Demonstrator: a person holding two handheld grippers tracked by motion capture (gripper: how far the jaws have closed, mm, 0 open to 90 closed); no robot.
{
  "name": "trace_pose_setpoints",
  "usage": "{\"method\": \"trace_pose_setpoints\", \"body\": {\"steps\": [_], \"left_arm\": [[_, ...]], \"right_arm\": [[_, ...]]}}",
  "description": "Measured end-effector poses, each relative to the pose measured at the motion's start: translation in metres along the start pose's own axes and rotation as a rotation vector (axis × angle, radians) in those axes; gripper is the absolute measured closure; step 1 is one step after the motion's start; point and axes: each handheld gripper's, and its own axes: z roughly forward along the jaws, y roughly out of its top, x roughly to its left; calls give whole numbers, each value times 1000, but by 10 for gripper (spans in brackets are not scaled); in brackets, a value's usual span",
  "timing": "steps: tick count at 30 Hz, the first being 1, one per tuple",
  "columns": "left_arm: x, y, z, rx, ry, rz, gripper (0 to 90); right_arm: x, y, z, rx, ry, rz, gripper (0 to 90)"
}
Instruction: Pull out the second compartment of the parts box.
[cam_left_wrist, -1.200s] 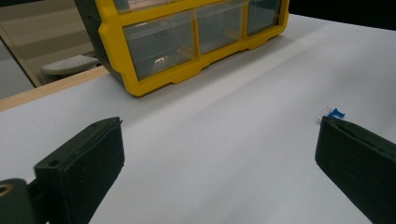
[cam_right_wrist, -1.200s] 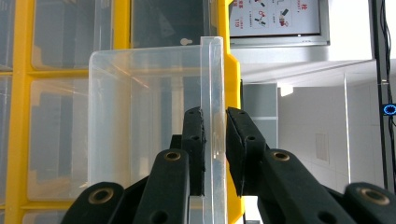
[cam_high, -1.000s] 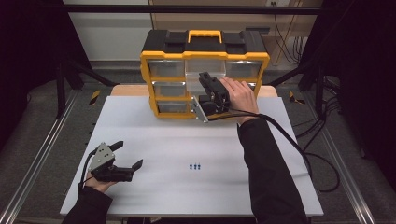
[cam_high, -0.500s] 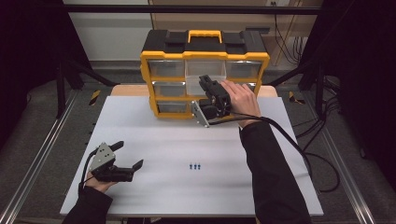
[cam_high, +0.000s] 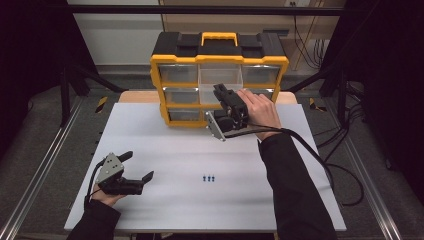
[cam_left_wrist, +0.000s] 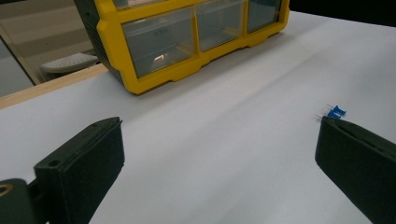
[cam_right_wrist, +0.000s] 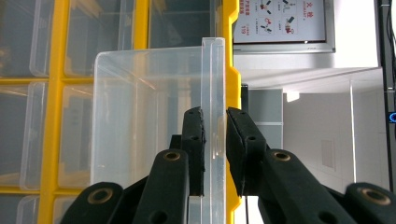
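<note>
White table (cam_high: 300, 170), drawer (cam_high: 220, 82) lengthwise outward

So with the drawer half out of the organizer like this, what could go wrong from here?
1. The right tool pinches only the thin front wall of the clear drawer, so it could slip free or tilt the drawer as it slides.
2. Pulling could drag the organizer forward, since nothing braces it.
3. The blue pins lie loose on the table near the left tool, easily scattered.

One yellow organizer (cam_high: 219, 80) with one clear drawer (cam_high: 220, 82) pulled out, three blue pins (cam_high: 209, 177) in a cluster, two grippers, left gripper (cam_high: 137, 167) and right gripper (cam_high: 220, 92), one table (cam_high: 300, 200).
</note>
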Motion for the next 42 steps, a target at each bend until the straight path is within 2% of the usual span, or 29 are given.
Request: {"method": "trace_pose_setpoints", "body": {"steps": [7,10,14,16,19,21,22,26,29,32,36,37,38,42], "left_arm": [[0,0,0,1,0,-1,10],[0,0,0,0,0,-1,10],[0,0,0,1,1,-1,10],[0,0,0,1,1,-1,10],[0,0,0,0,0,0,10],[0,0,0,2,0,-1,10],[0,0,0,3,0,-1,10],[0,0,0,3,-2,0,10],[0,0,0,4,-2,0,10],[0,0,0,4,-2,0,10],[0,0,0,5,-2,0,10],[0,0,0,5,-2,0,10],[0,0,1,6,-2,0,10],[0,-1,1,7,-3,-1,10]], "right_arm": [[0,1,-1,0,4,9,770],[0,2,-2,4,10,39,756],[-3,4,-3,-12,17,100,619],[-2,5,-3,-9,19,116,593],[-3,3,-2,12,24,182,449],[-6,2,-1,31,42,253,389],[-6,2,-1,39,37,275,351],[-10,1,0,47,56,396,238],[-12,2,-1,33,60,479,194],[-12,4,-3,11,83,588,152],[-11,4,-5,-13,111,696,99],[-11,4,-5,-13,111,696,99],[-9,3,-6,-26,128,755,84],[-7,0,-8,-30,152,853,56]]}}
